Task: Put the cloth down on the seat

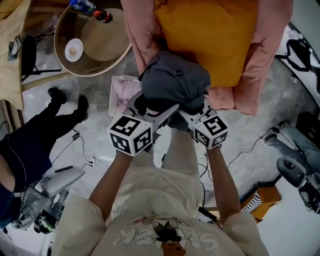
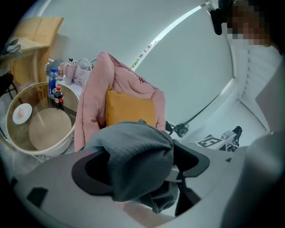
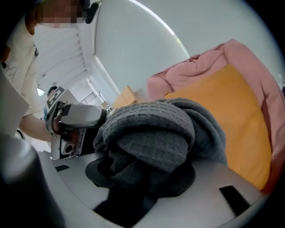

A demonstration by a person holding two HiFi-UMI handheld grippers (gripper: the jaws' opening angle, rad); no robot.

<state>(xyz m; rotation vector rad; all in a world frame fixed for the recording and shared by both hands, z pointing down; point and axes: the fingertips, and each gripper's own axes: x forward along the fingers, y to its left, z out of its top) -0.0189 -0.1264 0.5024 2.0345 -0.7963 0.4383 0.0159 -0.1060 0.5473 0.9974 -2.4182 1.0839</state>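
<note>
A bunched dark grey cloth (image 1: 175,82) hangs in front of a pink armchair (image 1: 265,60), just before its orange cushion (image 1: 210,35). Both grippers meet under the bundle. My left gripper (image 1: 152,109) stands open: in the left gripper view its jaws are spread wide, and the cloth (image 2: 138,156) lies draped between them without the pads (image 2: 89,176) pressing it. My right gripper (image 1: 192,114) is shut on the cloth (image 3: 151,133), whose folds are pinched deep between its jaws and heaped over them. In the right gripper view the chair's cushion (image 3: 240,116) is close behind.
At the upper left a round glass table (image 1: 67,62) carries bottles (image 1: 92,10) and a white plate (image 1: 73,50). A pale pink bag (image 1: 122,92) sits on the floor by the chair. Another person's dark legs (image 1: 45,125) lie left; cables (image 1: 250,145) and gear (image 1: 295,170) lie right.
</note>
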